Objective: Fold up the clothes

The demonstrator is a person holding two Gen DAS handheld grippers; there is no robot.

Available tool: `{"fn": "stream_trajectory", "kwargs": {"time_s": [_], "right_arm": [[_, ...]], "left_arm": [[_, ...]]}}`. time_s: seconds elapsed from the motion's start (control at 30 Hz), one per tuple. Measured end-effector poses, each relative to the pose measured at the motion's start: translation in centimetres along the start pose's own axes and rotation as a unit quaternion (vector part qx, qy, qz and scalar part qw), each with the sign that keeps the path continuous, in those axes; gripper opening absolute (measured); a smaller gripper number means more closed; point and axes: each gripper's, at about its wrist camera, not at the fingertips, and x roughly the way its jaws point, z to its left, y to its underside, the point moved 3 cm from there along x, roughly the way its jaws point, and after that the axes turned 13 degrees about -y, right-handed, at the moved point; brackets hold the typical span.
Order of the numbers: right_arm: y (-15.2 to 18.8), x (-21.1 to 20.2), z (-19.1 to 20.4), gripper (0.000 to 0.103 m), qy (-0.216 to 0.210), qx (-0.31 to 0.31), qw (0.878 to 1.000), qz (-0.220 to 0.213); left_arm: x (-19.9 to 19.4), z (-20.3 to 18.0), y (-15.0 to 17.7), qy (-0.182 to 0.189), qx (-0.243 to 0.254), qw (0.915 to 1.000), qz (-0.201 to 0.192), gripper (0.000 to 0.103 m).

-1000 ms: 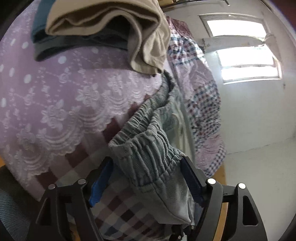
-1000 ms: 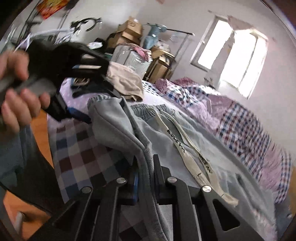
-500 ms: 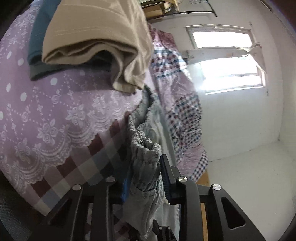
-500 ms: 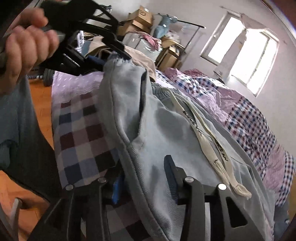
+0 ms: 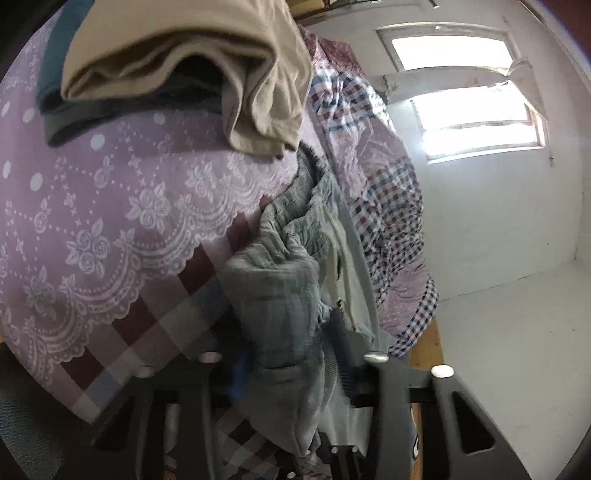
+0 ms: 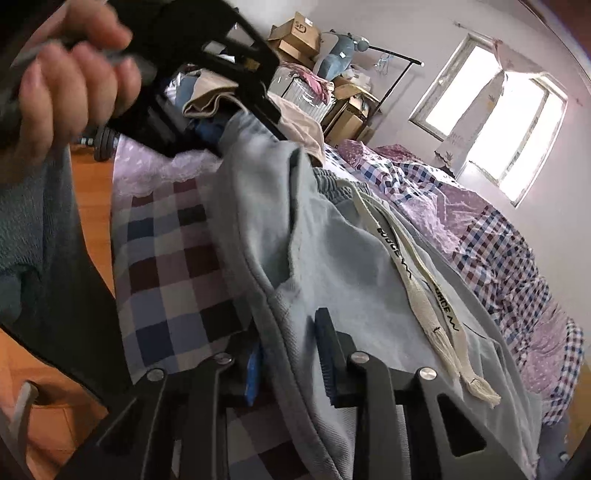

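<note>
Light grey-blue sweatpants [image 5: 280, 280] with an elastic waistband lie on the bed; in the right wrist view the sweatpants [image 6: 332, 258] show a cream drawstring [image 6: 417, 295]. My left gripper [image 5: 290, 354] is shut on the bunched waistband corner and holds it up off the cover. A hand [image 6: 66, 81] grips that left gripper [image 6: 229, 133] at the upper left of the right wrist view. My right gripper [image 6: 290, 350] stands partly open, with the trousers' side edge running between its fingers.
A folded beige garment [image 5: 184, 55] rests on dark folded clothes at the head of the bed. The cover [image 6: 166, 258] is checked with a lilac lace border [image 5: 110, 221]. Cardboard boxes [image 6: 295, 33] and a clothes rail stand behind. Wooden floor [image 6: 88, 192] lies beside the bed.
The left gripper shut on the waistband and raised it. The right gripper, shut on the side edge a second ago, opened, and its fingers have since narrowed around that edge.
</note>
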Motion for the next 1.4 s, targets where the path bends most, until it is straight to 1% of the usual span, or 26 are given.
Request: {"fn": "stream_trajectory", "kwargs": {"time_s": [0.07,0.13,0.27,0.4,0.53,0.63,0.7,0.77,0.9,1.07,1.2,1.27,1.4], "right_arm": [[0.2,0.1,0.2,0.043,0.011,-0.009,1.000,0.003],[0.4,0.0,0.2,0.045,0.020,-0.015,1.000,0.007],[1.0,0.0,-0.2,0.046,0.043,-0.025,0.999,0.021],[1.8,-0.7,-1.1,0.047,0.065,-0.026,0.997,0.033],[2.6,-1.9,-2.3,0.047,0.083,-0.021,0.995,0.047],[3.2,-3.1,-3.3,0.044,0.080,-0.011,0.995,0.052],[3.4,-3.8,-3.7,0.036,0.072,-0.006,0.996,0.054],[3.3,-4.5,-4.0,0.019,0.060,-0.004,0.997,0.053],[2.7,-5.6,-5.0,0.015,0.038,0.005,0.998,0.049],[1.3,-6.6,-8.3,0.012,0.016,0.012,0.999,0.050],[-0.5,-7.3,-11.9,0.011,0.011,0.012,0.999,0.051],[-1.7,-7.4,-14.6,0.011,0.017,0.015,0.998,0.052],[-4.1,-6.6,-21.9,0.011,0.029,0.024,0.997,0.063]], "left_arm": [[-0.3,0.0,-0.2,0.006,-0.004,1.0000,-0.006,0.025],[-0.5,-0.1,-0.3,0.011,-0.007,0.9999,-0.010,0.024],[-1.3,-0.8,-0.3,0.020,0.007,0.9995,-0.023,0.022],[-2.2,-1.0,-0.6,0.036,-0.002,0.9988,-0.034,0.021],[-2.7,-0.8,-1.1,0.058,-0.019,0.9975,-0.035,0.017],[-2.7,-1.2,-1.2,0.069,-0.020,0.9968,-0.035,0.017],[-2.6,-1.6,-1.2,0.073,-0.018,0.9966,-0.034,0.017],[-2.5,-1.9,-1.2,0.077,-0.016,0.9963,-0.034,0.016],[-2.2,-2.7,-1.3,0.086,-0.015,0.9957,-0.031,0.016],[-1.6,-4.2,-2.2,0.109,-0.016,0.9938,-0.016,0.016],[-0.6,-6.7,-4.0,0.132,-0.016,0.9911,-0.007,0.015],[0.2,-8.5,-5.2,0.145,-0.011,0.9893,-0.001,0.015],[2.7,-13.0,-8.3,0.165,0.000,0.9863,0.010,0.015]]}}
